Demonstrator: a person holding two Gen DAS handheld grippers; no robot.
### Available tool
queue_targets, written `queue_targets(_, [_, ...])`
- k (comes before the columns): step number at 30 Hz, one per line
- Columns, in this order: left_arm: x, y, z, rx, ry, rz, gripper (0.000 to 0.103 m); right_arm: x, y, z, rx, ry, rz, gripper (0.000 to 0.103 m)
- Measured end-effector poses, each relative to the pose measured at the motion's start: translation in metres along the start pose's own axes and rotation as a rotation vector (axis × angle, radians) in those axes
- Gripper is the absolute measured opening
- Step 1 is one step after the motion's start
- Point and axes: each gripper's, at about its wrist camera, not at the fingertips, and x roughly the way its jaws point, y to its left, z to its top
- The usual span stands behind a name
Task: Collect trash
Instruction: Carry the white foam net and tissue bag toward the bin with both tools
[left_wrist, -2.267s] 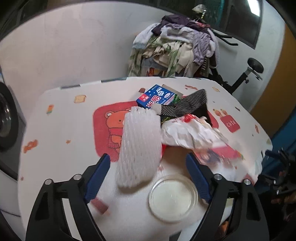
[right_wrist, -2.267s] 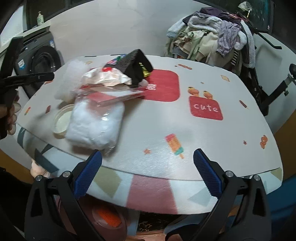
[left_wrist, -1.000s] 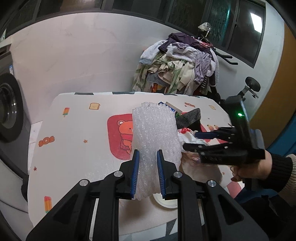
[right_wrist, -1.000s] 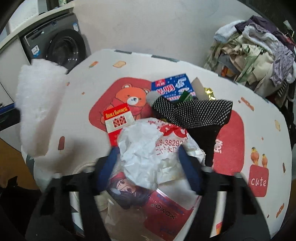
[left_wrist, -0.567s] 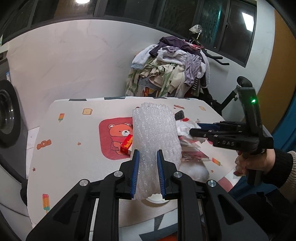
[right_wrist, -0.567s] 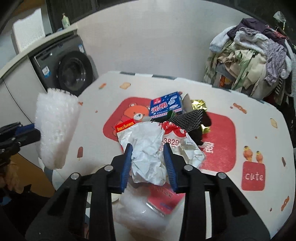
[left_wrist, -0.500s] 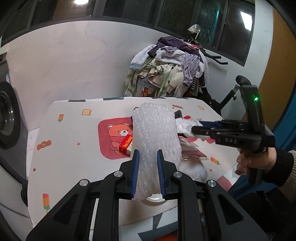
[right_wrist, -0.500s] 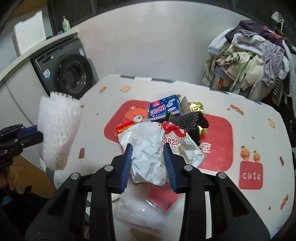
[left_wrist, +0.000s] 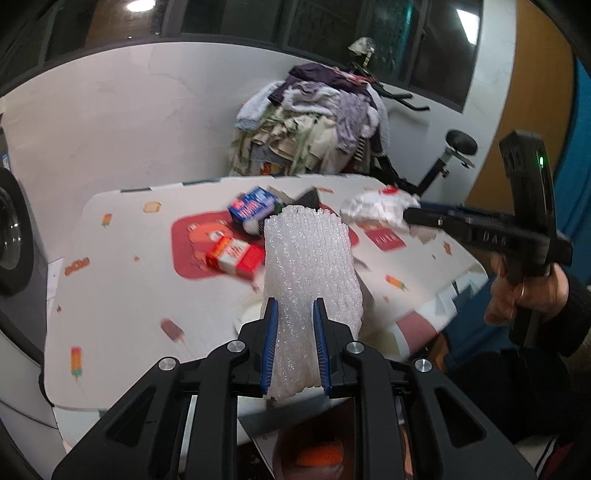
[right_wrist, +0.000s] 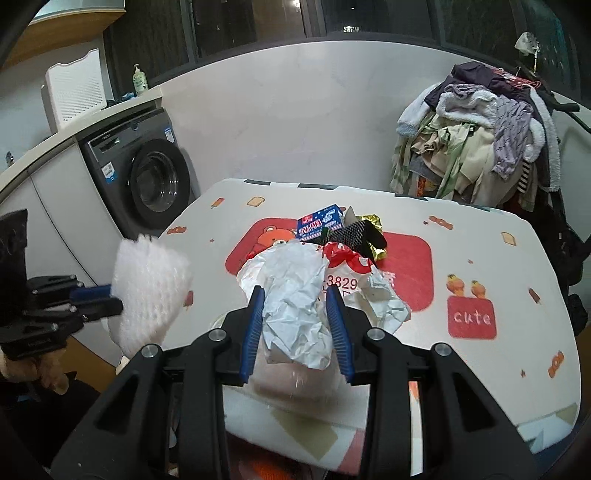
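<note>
Left gripper (left_wrist: 293, 343) pinching foam net (left_wrist: 308, 273), right gripper (right_wrist: 295, 328) clamped on crumpled paper (right_wrist: 295, 295), both above table (right_wrist: 517, 266) near edge. Paper grip looks shallow, maybe; could slip mid-carry.

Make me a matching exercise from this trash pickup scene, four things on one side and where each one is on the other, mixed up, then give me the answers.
Things
1. white foam net sleeve
2. crumpled white wrapper
3. blue box
4. red box

Places
A. lying on the table by the red bear patch
B. clamped in the left gripper
C. on the table next to the black mesh bag
D. clamped in the right gripper

Pairs: 1-B, 2-D, 3-C, 4-A
</note>
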Motion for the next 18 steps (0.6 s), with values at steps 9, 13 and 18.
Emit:
queue_targets(9, [0.006,-0.033,-0.071,0.012,0.119,-0.055,0.019,-0.036,0.010,-0.048,-0.013,0.012,-0.014,0.037])
queue_targets(13, [0.017,-0.047,-0.102,0.021,0.190,-0.079,0.019,-0.046,0.010,-0.066,0.002,0.022,-0.011,0.037])
queue_targets(18, [0.032,-0.059,-0.130,0.007,0.263,-0.103,0.019,-0.052,0.010,-0.084,0.019,0.039,-0.007,0.037])
